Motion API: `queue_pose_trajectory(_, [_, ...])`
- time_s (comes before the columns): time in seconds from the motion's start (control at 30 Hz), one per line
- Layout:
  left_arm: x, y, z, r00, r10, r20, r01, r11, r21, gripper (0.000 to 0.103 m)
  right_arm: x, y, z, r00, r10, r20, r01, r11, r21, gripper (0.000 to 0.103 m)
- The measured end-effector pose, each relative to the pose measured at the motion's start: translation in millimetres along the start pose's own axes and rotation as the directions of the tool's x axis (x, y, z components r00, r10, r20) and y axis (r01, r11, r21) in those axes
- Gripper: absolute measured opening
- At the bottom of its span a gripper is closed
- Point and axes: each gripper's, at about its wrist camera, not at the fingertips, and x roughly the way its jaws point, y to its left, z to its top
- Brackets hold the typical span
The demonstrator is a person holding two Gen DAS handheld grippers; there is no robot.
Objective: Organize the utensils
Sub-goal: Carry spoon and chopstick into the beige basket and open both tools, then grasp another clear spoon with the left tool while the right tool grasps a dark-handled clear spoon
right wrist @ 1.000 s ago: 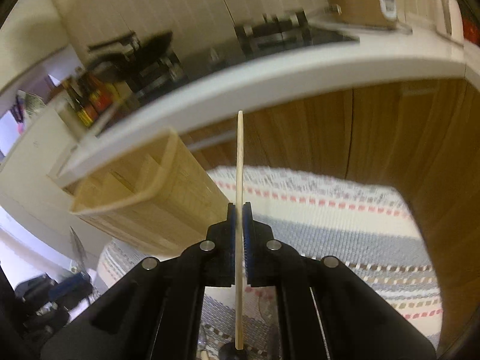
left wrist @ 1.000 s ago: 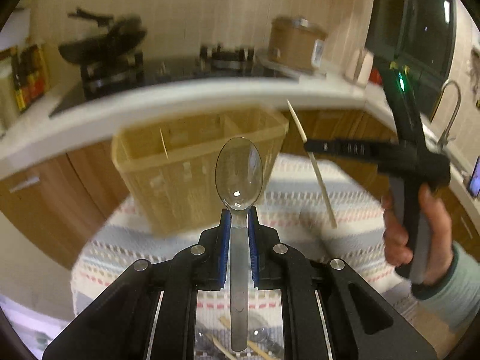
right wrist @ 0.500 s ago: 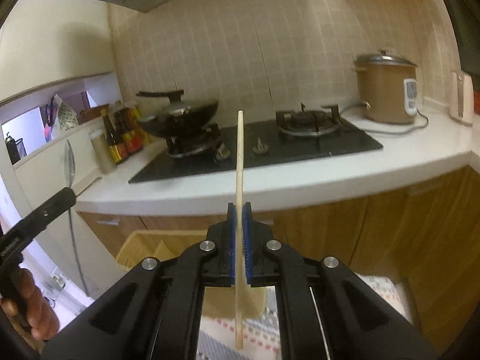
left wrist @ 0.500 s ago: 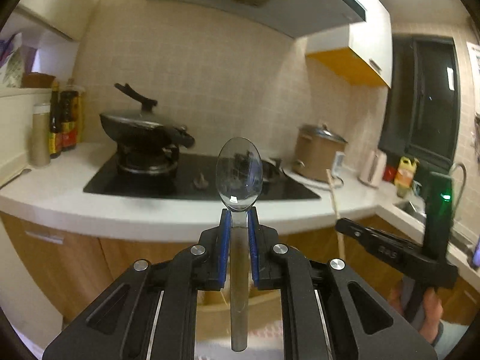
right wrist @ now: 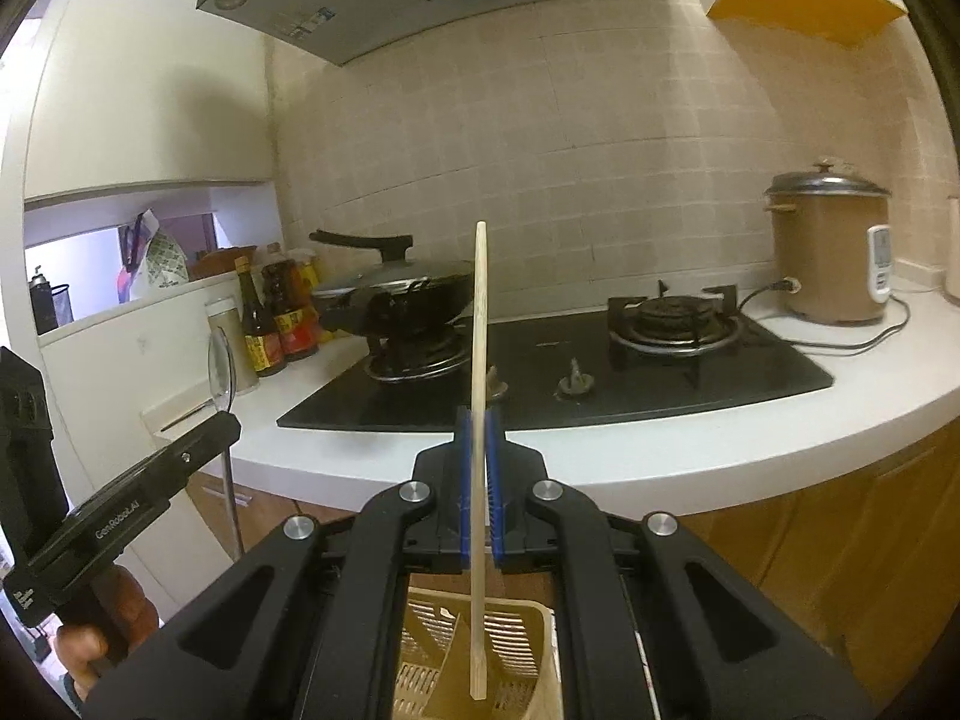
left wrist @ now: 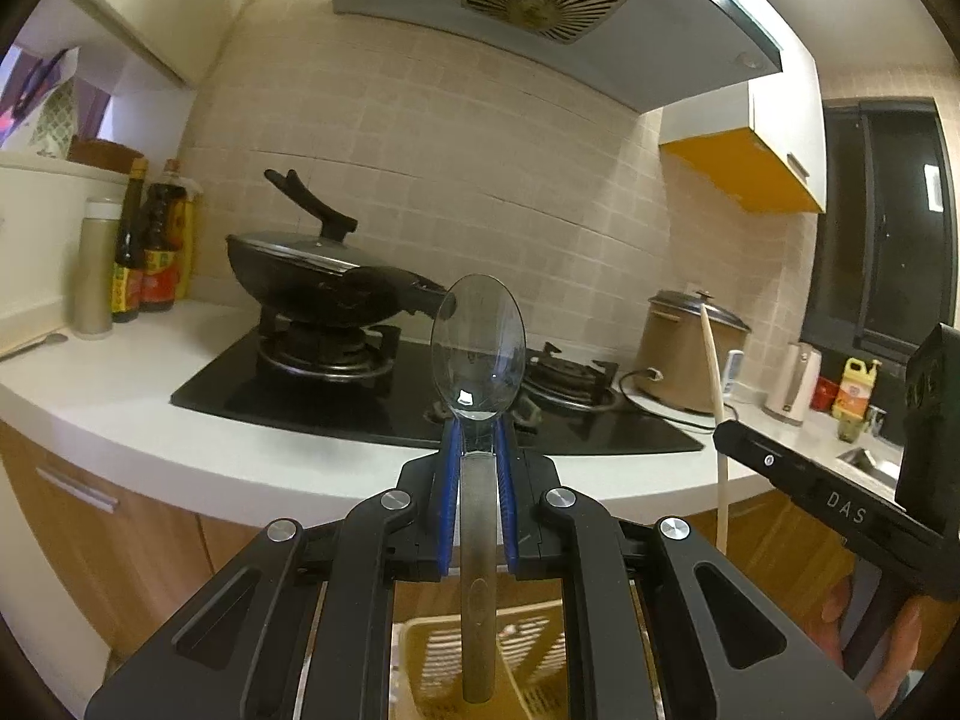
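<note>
In the left wrist view, the left gripper (left wrist: 478, 432) clenched a metal spoon (left wrist: 478, 348) upright, bowl at 12 o'clock, handle hanging over the slatted utensil holder (left wrist: 528, 654) at 6 o'clock. The right gripper (left wrist: 729, 429) stood at 3 o'clock.

The right wrist view alone showed the holder's divider (right wrist: 447, 648). There the right gripper (right wrist: 477, 420) pinched a wooden chopstick (right wrist: 478, 324) upright, lower end inside the holder.
</note>
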Motion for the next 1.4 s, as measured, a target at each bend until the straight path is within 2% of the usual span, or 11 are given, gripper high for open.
queue_pose_trajectory(0.27, [8, 8, -14, 1.0, 0.013, -0.003, -0.013, 1.0, -0.011, 0.01, 17, -6, -24, 1.0, -0.002, -0.007, 0.001, 1.0, -0.019, 0.003])
queue_pose_trajectory(0.63, [-1, 9, -22, 1.0, 0.006, -0.009, -0.006, 1.0, 0.006, 0.012, 5, -4, -31, 1.0, 0.001, 0.013, 0.0, 1.0, -0.028, 0.004])
queue_pose_trajectory(0.7, [-3, 8, -22, 1.0, 0.011, -0.012, -0.011, 1.0, 0.011, 0.027, 2, -4, -32, 1.0, 0.001, 0.004, -0.001, 1.0, -0.028, 0.004])
queue_pose_trajectory(0.77, [-9, 9, -21, 1.0, 0.004, -0.005, -0.004, 1.0, 0.005, 0.037, -1, -6, -33, 1.0, -0.007, -0.003, 0.007, 1.0, -0.022, 0.004])
queue_pose_trajectory(1.1, [-37, 12, -10, 1.0, 0.001, -0.018, -0.002, 1.0, -0.021, 0.037, -28, -8, -33, 0.999, -0.011, -0.031, 0.01, 1.0, -0.005, 0.004])
queue_pose_trajectory(1.27, [-56, 11, -5, 0.999, -0.006, -0.036, 0.005, 1.0, -0.024, 0.037, -48, -4, -32, 0.999, -0.006, -0.048, 0.006, 1.0, -0.007, 0.008])
queue_pose_trajectory(1.4, [-74, 11, -2, 0.993, -0.02, -0.113, 0.017, 0.999, -0.032, 0.039, -67, -3, -35, 0.997, -0.009, -0.082, 0.008, 1.0, -0.011, 0.016])
